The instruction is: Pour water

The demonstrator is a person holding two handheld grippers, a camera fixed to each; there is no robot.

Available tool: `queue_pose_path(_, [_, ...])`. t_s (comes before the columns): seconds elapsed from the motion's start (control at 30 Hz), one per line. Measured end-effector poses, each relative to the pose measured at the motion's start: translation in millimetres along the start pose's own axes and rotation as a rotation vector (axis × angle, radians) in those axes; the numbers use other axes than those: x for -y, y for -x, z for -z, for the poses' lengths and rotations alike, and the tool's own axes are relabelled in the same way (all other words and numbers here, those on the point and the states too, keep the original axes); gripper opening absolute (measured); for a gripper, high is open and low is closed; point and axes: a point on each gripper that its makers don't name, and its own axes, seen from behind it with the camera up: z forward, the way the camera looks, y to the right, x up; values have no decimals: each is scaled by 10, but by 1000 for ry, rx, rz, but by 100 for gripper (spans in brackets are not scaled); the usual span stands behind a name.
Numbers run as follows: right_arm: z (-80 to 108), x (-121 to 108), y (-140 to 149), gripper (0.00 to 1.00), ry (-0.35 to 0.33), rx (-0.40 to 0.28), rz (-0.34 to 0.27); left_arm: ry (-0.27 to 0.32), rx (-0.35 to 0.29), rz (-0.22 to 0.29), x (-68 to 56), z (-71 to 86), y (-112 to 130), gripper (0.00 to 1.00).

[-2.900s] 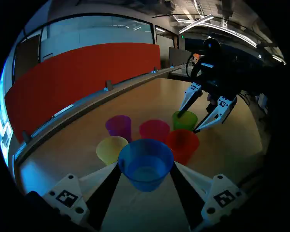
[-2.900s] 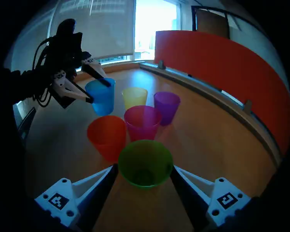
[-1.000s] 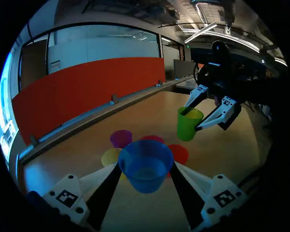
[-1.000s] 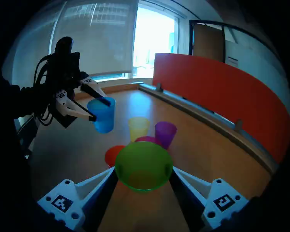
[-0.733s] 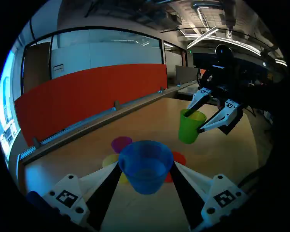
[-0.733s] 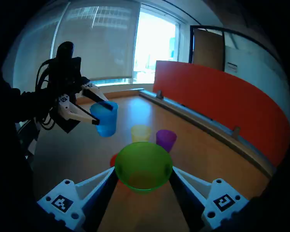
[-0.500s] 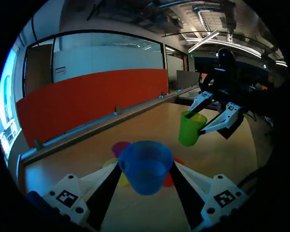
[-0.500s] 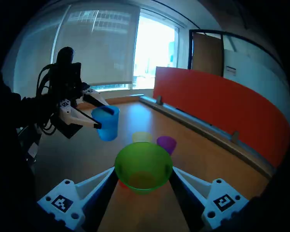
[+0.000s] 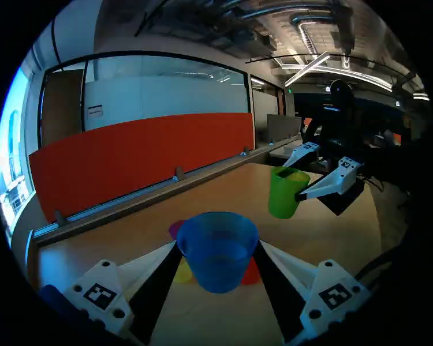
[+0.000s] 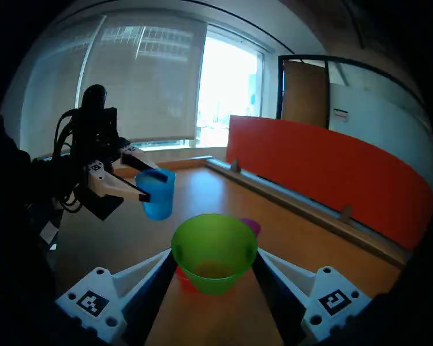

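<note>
My left gripper [image 9: 217, 260] is shut on a blue cup [image 9: 217, 251] with water in it, held upright above the wooden table [image 9: 130, 230]. In the right gripper view the same blue cup [image 10: 157, 194] hangs at the left in the far left gripper [image 10: 149, 184]. My right gripper [image 10: 214, 262] is shut on a green cup [image 10: 214, 250], also upright and raised. The green cup [image 9: 286, 192] appears at the right of the left gripper view, pinched by the far right gripper [image 9: 294, 181]. The two cups are apart.
Other cups stand on the table below: purple [image 9: 175, 229], yellow [image 9: 185, 271] and red [image 9: 252, 272], mostly hidden behind the blue cup; a purple rim [image 10: 251, 226] and red cup [image 10: 185, 282] peek out behind the green one. An orange partition [image 9: 135, 155] runs along the table's far edge.
Both grippers have lifted their cups higher off the table; the cups left standing have sunk lower in both views. The green and blue cups stay upright.
</note>
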Motion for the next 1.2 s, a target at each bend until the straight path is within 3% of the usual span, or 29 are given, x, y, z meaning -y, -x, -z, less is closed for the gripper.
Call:
queue_pose_path(0.57, [26,71,-180,91,4,-94,-28,0,-42,15,-83,80,-135,85])
queue_pose_path(1.2, [37,125,-294,91,-8,-129,-35,-10,-115,27,-85,157,-323,85])
